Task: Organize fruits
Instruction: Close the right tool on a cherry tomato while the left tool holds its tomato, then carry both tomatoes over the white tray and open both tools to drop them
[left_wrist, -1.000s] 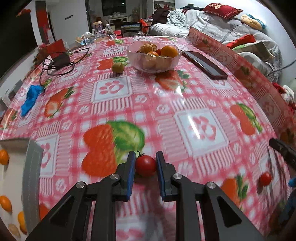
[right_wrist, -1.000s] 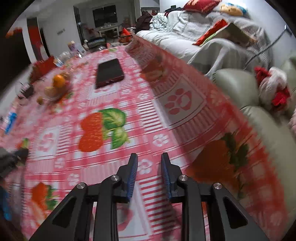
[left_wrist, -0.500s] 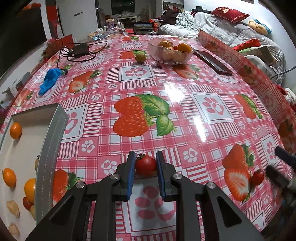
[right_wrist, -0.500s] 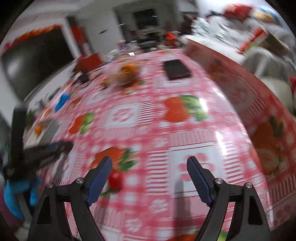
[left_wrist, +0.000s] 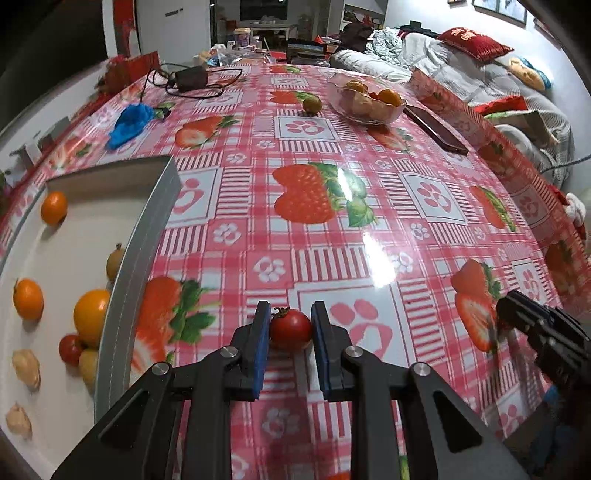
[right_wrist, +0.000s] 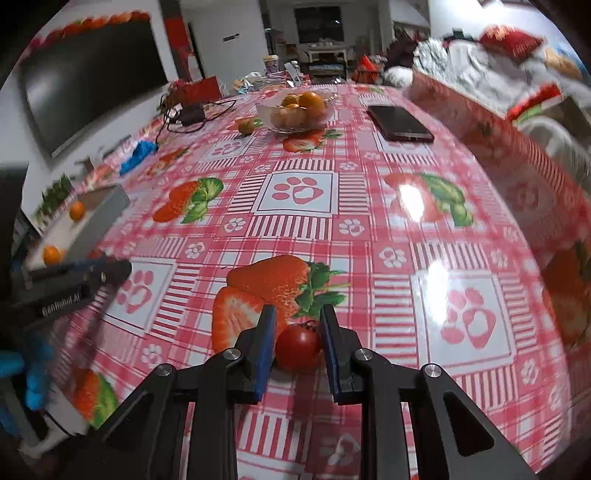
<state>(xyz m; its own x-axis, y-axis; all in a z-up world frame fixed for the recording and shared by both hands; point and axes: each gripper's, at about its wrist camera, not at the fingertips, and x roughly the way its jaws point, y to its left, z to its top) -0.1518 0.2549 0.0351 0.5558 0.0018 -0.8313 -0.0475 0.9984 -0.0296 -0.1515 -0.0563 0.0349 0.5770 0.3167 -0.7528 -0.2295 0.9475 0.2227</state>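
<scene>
My left gripper (left_wrist: 290, 328) is shut on a small red tomato (left_wrist: 290, 329) and holds it just above the tablecloth, right of the white tray (left_wrist: 122, 280). The tray holds oranges, a tomato and several pale fruits. My right gripper (right_wrist: 298, 341) is shut on a second red tomato (right_wrist: 298, 348) low over the table. The right gripper also shows in the left wrist view (left_wrist: 535, 328) at the right edge. The left gripper shows in the right wrist view (right_wrist: 74, 280) at the left.
A glass bowl (left_wrist: 365, 101) of oranges stands at the far side, with a loose fruit (left_wrist: 312, 104) beside it. A dark phone (left_wrist: 436, 127), a blue cloth (left_wrist: 129, 120) and a charger with cable (left_wrist: 190, 77) lie on the table. A sofa is to the right.
My right gripper swung left, opened, then closed around the second tomato. My left gripper has carried its tomato back toward the tray, which is now larger in view.
</scene>
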